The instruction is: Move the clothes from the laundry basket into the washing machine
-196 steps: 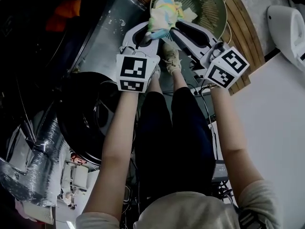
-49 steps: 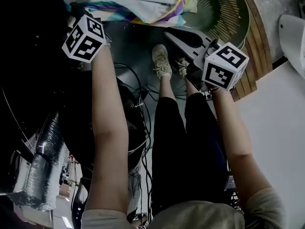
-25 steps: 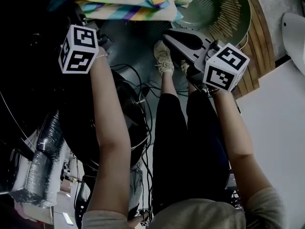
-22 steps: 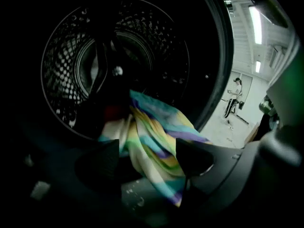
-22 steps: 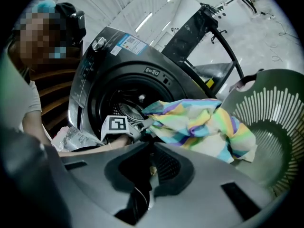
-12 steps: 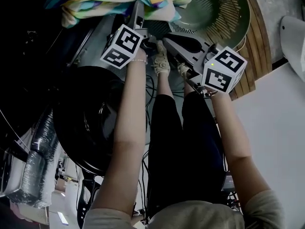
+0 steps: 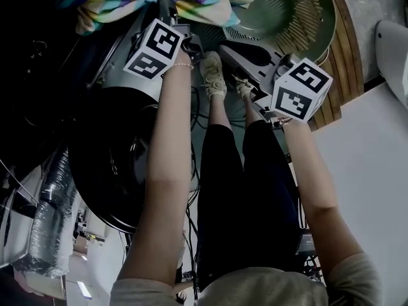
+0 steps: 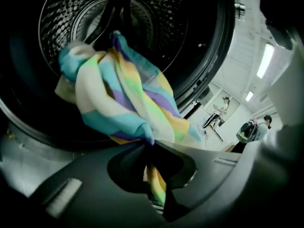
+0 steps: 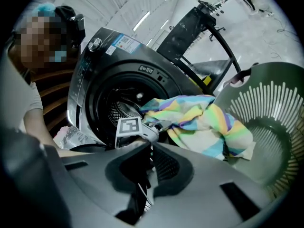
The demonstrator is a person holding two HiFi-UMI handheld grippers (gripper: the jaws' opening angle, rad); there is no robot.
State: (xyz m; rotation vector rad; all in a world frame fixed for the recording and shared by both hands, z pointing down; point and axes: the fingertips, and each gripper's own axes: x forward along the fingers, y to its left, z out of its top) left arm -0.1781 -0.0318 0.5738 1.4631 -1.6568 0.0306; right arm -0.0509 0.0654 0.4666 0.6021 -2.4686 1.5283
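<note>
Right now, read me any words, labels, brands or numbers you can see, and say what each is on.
No text is legible.
Blue-and-white sticker on the grey front-loading washing machine: print too small to read.
Small dark badge above its drum opening: blurred.
Black-and-white square markers on the two white cubes: patterns, not words.

Workshop-like hall: washing machine (image 9: 108, 44) amid foil ducting (image 7: 54, 196), strip lights (image 8: 264, 61), bystanders (image 8: 219, 110).

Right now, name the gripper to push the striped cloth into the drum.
Left gripper: its jaws have just closed on the striped cloth at the drum; the right gripper is shut, empty, by the basket.
</note>
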